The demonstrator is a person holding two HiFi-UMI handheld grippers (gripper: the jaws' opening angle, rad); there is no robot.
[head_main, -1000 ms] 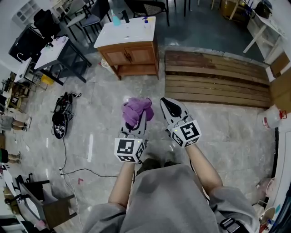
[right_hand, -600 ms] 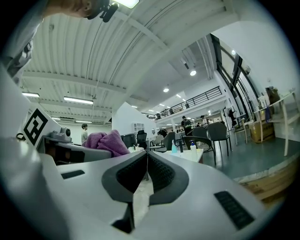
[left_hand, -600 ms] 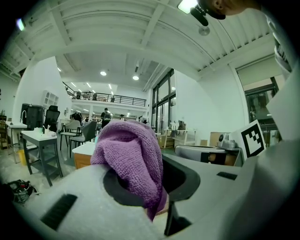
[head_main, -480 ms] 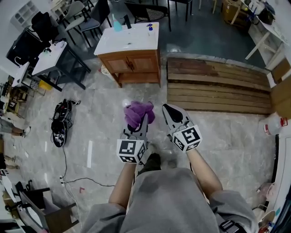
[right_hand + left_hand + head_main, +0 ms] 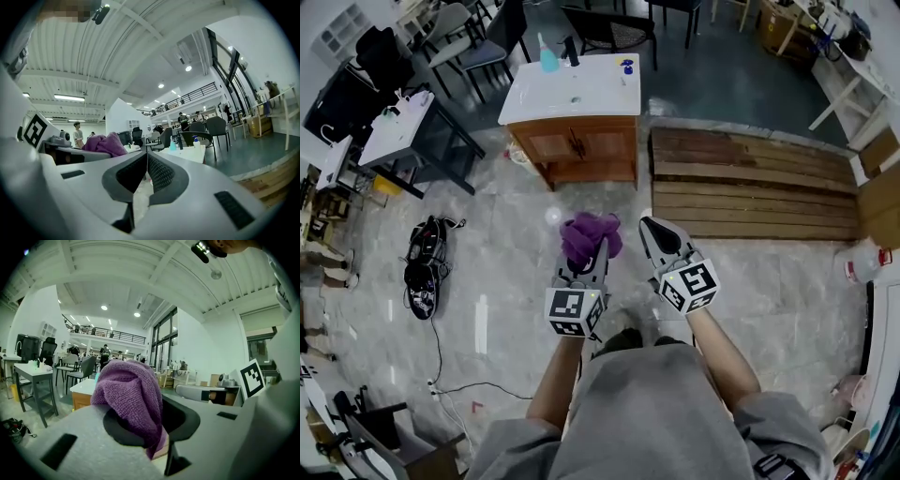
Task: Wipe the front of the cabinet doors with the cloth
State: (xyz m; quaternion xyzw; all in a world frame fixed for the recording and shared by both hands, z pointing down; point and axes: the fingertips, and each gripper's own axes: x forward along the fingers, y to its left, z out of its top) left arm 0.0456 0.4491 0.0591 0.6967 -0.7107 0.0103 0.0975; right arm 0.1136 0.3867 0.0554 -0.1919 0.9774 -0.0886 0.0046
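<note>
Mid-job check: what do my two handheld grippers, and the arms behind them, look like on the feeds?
The left gripper and right gripper are pale grey moulded shells tapering to two jaws, lined with dark ribbed pads. Each carries a white cube with black square markers at its rear. No cables show. The person wears a grey short-sleeved top; the forearms are bare.

Bright, even ceiling-lamp light; gripper views fisheye-warped (dark vignette at corners); close foreground soft.

My purple terry cloth (image 5: 589, 234) is bunched into a wad, pinched in my left gripper (image 5: 592, 253). The two wooden cabinet doors (image 5: 578, 144) stand closed under a white top (image 5: 572, 86), well ahead of it.
</note>
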